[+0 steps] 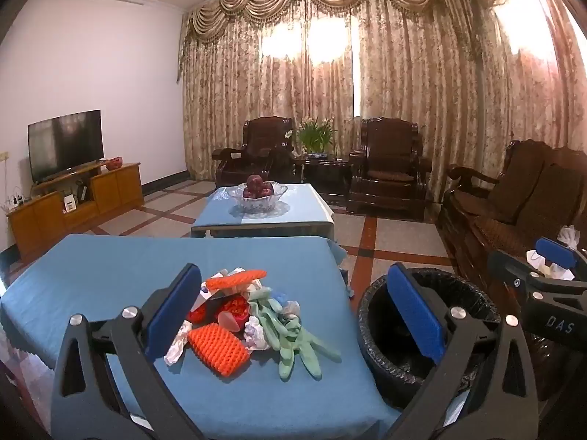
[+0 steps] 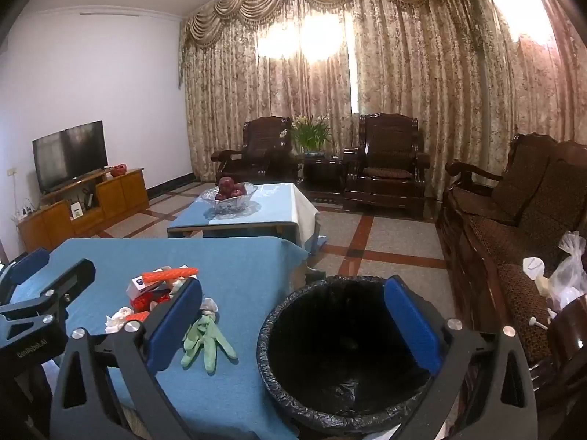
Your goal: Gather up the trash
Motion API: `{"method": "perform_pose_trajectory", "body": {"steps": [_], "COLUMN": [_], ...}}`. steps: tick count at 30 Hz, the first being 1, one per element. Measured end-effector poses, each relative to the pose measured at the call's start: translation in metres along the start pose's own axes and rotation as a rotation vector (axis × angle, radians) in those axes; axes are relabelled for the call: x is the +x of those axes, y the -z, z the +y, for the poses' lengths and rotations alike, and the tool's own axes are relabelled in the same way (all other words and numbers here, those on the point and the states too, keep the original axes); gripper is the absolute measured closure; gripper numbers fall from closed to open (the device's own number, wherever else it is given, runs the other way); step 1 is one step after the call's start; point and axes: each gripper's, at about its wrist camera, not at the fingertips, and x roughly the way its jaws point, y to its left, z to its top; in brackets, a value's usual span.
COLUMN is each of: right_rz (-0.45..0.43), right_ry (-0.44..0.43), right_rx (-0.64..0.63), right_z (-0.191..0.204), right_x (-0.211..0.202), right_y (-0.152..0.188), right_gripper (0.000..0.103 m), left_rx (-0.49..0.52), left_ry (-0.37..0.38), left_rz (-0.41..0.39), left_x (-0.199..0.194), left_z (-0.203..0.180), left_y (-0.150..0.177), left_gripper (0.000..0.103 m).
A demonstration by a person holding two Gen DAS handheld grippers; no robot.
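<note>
Left wrist view: your left gripper (image 1: 293, 311) tilts slightly down, jaws spread wide and empty over one trash pile (image 1: 249, 315) on the near blue table (image 1: 91, 275). One black-lined bin (image 1: 400, 333) stands right.

Right wrist view: your right gripper (image 2: 293, 315) is equally spread and empty, framing the bin; only here is the bin's inside visible.
</note>
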Motion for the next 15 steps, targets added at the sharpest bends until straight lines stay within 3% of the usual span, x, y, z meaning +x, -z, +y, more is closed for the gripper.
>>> {"method": "perform_pose_trajectory", "body": {"steps": [15], "right_rz": [0.002], "right_ry": [0.002], "right_rx": [-0.006], "right_z": [0.0007], "right_x": [0.0003], "right_y": [-0.0005], "right_gripper": [0.006], "left_rx": [-0.002], "left_ry": [-0.001], "left_rz": [0.001], "left_x": [-0.0003], "left_z": [-0.0001], "left_y": [-0.0001], "left_gripper": [0.005]}}
